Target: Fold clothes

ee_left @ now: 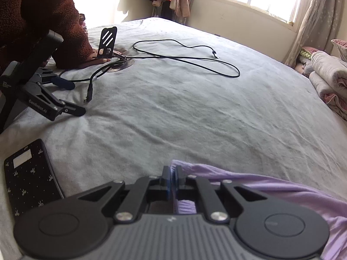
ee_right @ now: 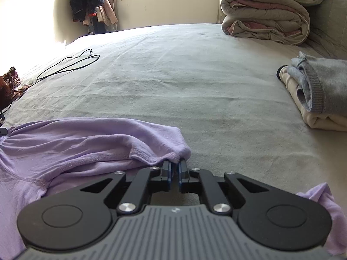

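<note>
Lavender garment [ee_right: 86, 147], thin and crumpled, lies on the near part of the bed [ee_right: 184, 82], bunched between the two grippers. The left gripper [ee_left: 172, 181] has its jaws closed on a fold of that cloth, purple fabric showing between the blue pads and trailing off to the right in the left wrist view. The right gripper [ee_right: 175, 171] has its jaws nearly together at a hemmed edge of the garment; they seem to pinch a small tuck of it, though the contact is partly hidden. On the pale grey sheet, well apart from the garment, a black cable [ee_left: 186, 60] loops loosely. A third gripper [ee_left: 43, 99] rests on the bed at the left, near a person's hand [ee_left: 95, 59] in a dark red fleecy sleeve [ee_left: 43, 21] beside a black phone stand [ee_left: 107, 42]. A black patterned flat case [ee_left: 30, 177] lies just left of the left gripper. At the right sit a stack of folded clothes [ee_right: 318, 95] and, farther back, a rolled quilt [ee_right: 266, 15].
</note>
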{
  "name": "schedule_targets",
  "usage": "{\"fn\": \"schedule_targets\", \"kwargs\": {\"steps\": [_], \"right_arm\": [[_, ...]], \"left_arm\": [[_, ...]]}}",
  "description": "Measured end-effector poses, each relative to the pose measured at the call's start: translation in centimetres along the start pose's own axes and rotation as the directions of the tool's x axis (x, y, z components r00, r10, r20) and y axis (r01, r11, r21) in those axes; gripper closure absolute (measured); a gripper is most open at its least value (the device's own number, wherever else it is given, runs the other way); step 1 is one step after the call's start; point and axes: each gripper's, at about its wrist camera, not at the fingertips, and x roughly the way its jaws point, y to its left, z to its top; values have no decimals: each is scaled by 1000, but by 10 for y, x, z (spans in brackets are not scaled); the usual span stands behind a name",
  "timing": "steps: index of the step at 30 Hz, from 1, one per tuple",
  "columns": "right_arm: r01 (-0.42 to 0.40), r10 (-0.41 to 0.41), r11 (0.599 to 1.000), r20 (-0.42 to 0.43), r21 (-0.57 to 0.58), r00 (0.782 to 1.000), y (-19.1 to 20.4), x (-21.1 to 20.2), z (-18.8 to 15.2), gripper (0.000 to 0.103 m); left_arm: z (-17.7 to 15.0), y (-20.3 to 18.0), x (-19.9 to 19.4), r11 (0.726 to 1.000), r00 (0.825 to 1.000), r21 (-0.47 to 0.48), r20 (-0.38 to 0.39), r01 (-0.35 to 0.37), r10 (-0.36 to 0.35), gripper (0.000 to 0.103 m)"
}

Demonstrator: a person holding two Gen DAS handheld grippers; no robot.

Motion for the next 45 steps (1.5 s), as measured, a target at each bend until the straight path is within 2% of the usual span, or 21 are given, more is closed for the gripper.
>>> {"fn": "schedule_targets", "kwargs": {"steps": [2, 5, 7, 12, 15, 20, 24, 27, 28, 32, 36, 40, 41, 42, 45], "right_arm": [[8, -7, 999, 24, -36, 1000, 6, -5, 3, 97], [21, -16, 996, 61, -89, 998, 15, -12, 8, 97], [25, -15, 992, 85, -122, 996, 21, -18, 11, 97], [-41, 60, 988, 121, -152, 991, 49, -40, 19, 97], [-87, 107, 983, 122, -162, 987, 67, -50, 16, 97], [-153, 171, 969, 81, -192, 982, 94, -60, 1, 97], [-210, 221, 953, 30, -219, 975, 116, -64, -19, 97], [-240, 245, 944, -6, -226, 969, 127, -64, -34, 97], [-248, 250, 942, -21, -228, 968, 129, -64, -40, 97], [-290, 277, 935, -89, -206, 957, 126, -59, -60, 93], [-339, 327, 937, -125, -84, 937, 108, -59, -66, 89], [-371, 371, 928, -85, 18, 925, 90, -69, -50, 85], [-374, 376, 926, -71, 46, 924, 84, -70, -47, 79], [-371, 375, 926, -60, 74, 925, 77, -70, -44, 71], [-340, 347, 932, -37, 128, 937, 60, -66, -35, 69]], "left_arm": [[2, -1, -9, 1000, 1000, -13, 17, -1, 1, 95], [4, -5, -26, 999, 999, -22, 29, 23, -23, 79], [4, -10, -38, 999, 998, -15, 25, 52, -52, 75], [-8, -36, -63, 995, 995, 44, -33, 94, -92, 61], [-20, -48, -75, 990, 989, 36, -67, 135, -132, 52], [-45, -60, -95, 965, 959, -67, -115, 254, -260, 51], [-70, -64, -104, 924, 925, -205, -138, 324, -355, 51], [-92, -67, -107, 883, 897, -297, -144, 364, -418, 51], [-97, -70, -105, 880, 892, -301, -153, 367, -425, 51], [-111, -84, -95, 881, 878, -293, -196, 372, -436, 53], [-112, -96, -93, 879, 868, -269, -206, 394, -452, 53], [-108, -98, -92, 868, 857, -278, -207, 411, -472, 53], [-107, -97, -92, 867, 857, -279, -205, 413, -474, 53], [-106, -97, -92, 866, 856, -279, -204, 414, -475, 53], [-103, -95, -92, 863, 854, -281, -199, 420, -480, 53]]}}
